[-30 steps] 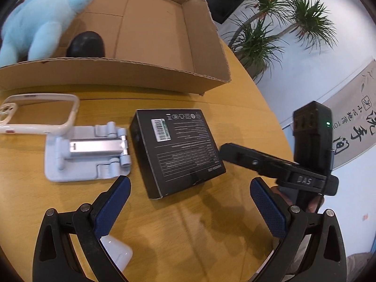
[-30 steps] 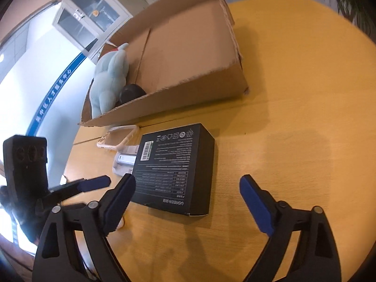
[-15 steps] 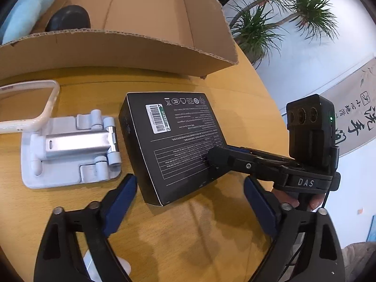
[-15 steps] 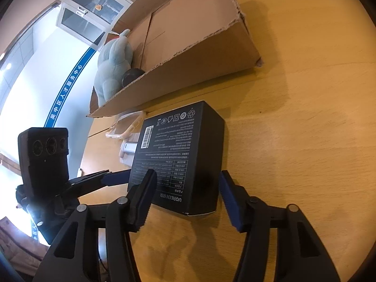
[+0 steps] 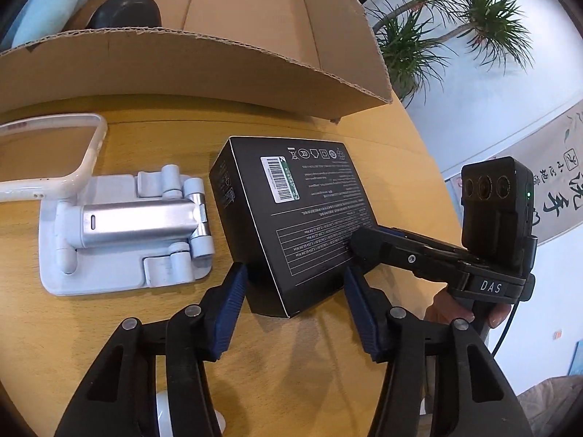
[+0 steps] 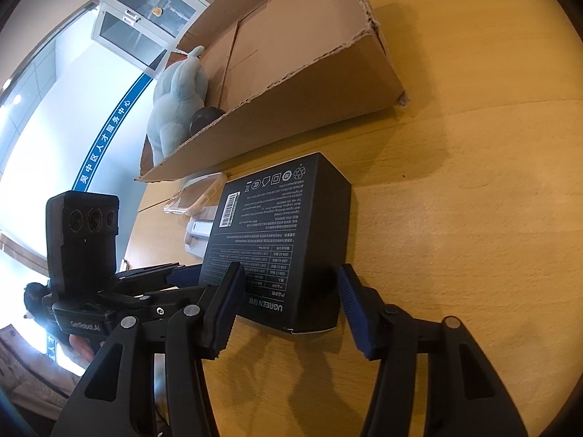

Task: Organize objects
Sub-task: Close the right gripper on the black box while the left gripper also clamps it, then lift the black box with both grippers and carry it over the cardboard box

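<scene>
**Two grippers bracket one black box**

Both of my grippers sit at the near end of the black UGREEN product box [image 5: 291,218], which lies flat, label up, on the wooden table [image 6: 473,182]. My left gripper [image 5: 291,291] has its blue pads either side of the near corner, jaws roughly box-width apart; contact looks close, but I cannot tell from this angle whether they are truly clamped. My right gripper [image 6: 288,291] straddles the same end from the other side, its pads also hugging the walls. I judge two hands are used because the box is wide and would swing out of a single corner pinch.

Left of the box, just beside it, lies a folded white phone stand [image 5: 124,233], with a clear phone case [image 5: 51,156] resting partly on its far edge. Beyond stands the open cardboard box [image 5: 218,65], already holding a light-blue plush toy [image 6: 178,105] and a dark rounded object [image 5: 125,9], the likely destination.
</scene>
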